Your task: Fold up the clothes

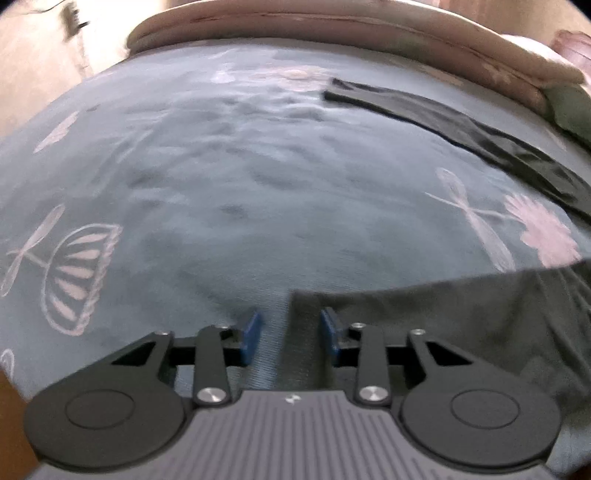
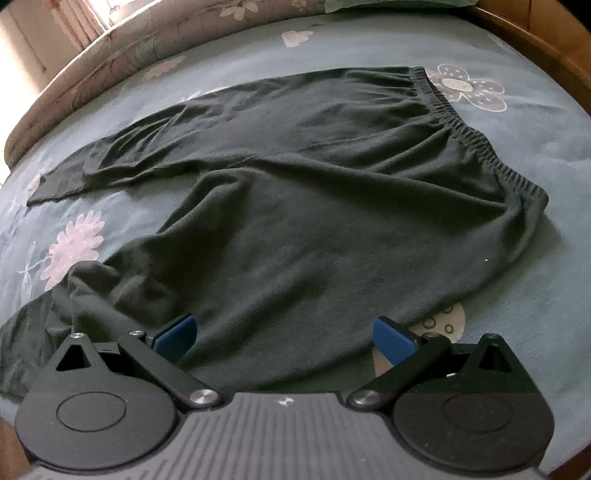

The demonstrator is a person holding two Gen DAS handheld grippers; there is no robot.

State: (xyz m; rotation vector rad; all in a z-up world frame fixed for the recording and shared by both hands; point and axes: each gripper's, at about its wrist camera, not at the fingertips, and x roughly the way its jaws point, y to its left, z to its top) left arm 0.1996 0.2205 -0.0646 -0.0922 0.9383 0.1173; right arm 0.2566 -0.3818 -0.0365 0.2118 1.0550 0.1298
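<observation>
Although a dark pair of trousers [image 2: 295, 206] is laid out on the flowered bedsheet [image 2: 517, 147], no fold is seen in it: both legs are spread apart and the elastic waistband [image 2: 476, 136] is at full width, so the folding appears to be wholly left. To the left of the trousers, a wide stretch of bare sheet is offered for moving, bounded by the pink bed edge [image 1: 295, 29]. At the near leg's cuff [image 1: 369, 295], the left gripper [image 1: 290, 334] is held with its jaws partly spread around the corner, nothing pinched. Over the trousers' near edge, the right gripper [image 2: 284, 338] is held wide apart, empty. To the right of the waistband, little room is left before the wooden bed frame [image 2: 535, 48].
</observation>
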